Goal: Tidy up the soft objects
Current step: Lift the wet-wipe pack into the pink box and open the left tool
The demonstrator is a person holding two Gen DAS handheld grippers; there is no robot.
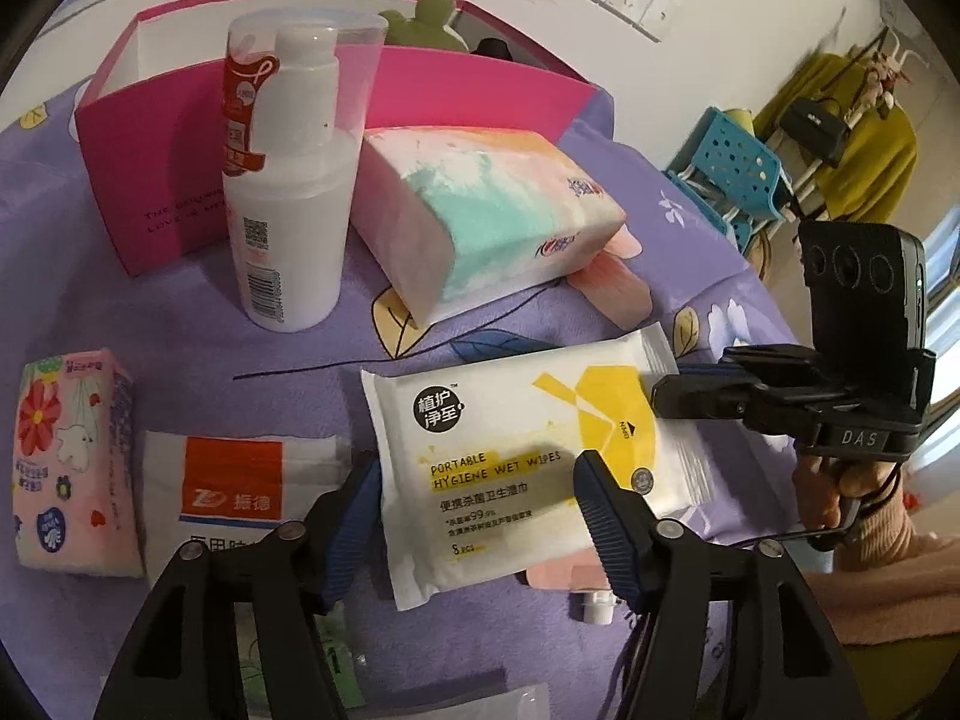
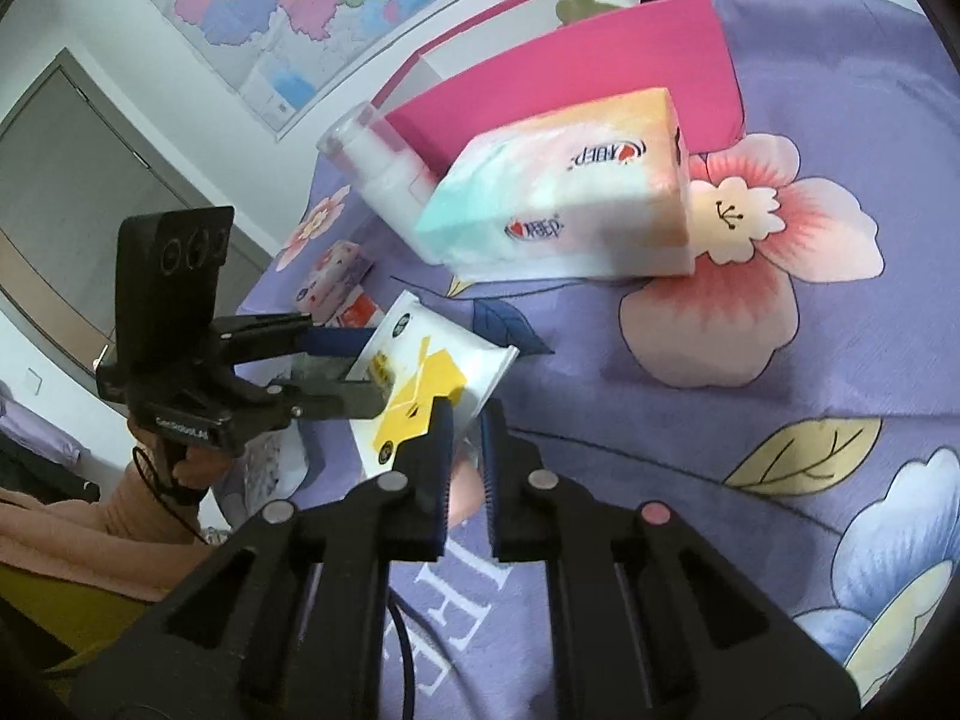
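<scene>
A white and yellow wet wipes pack (image 1: 516, 450) is held up above the purple bedspread (image 1: 120, 300). My left gripper (image 1: 480, 486) has its fingers on both sides of the pack's near end. My right gripper (image 2: 465, 426) is shut on the pack's far edge (image 2: 432, 372); it also shows in the left wrist view (image 1: 666, 384). A pastel tissue pack (image 1: 486, 216) lies before the pink box (image 1: 156, 180); it also shows in the right wrist view (image 2: 564, 192).
A white pump bottle (image 1: 294, 180) stands by the box. A pink tissue packet (image 1: 72, 468) and a cotton pad bag (image 1: 240, 492) lie at the left. A green plush toy (image 1: 426, 18) sits in the box. A small white cap (image 1: 597, 600) lies under the pack.
</scene>
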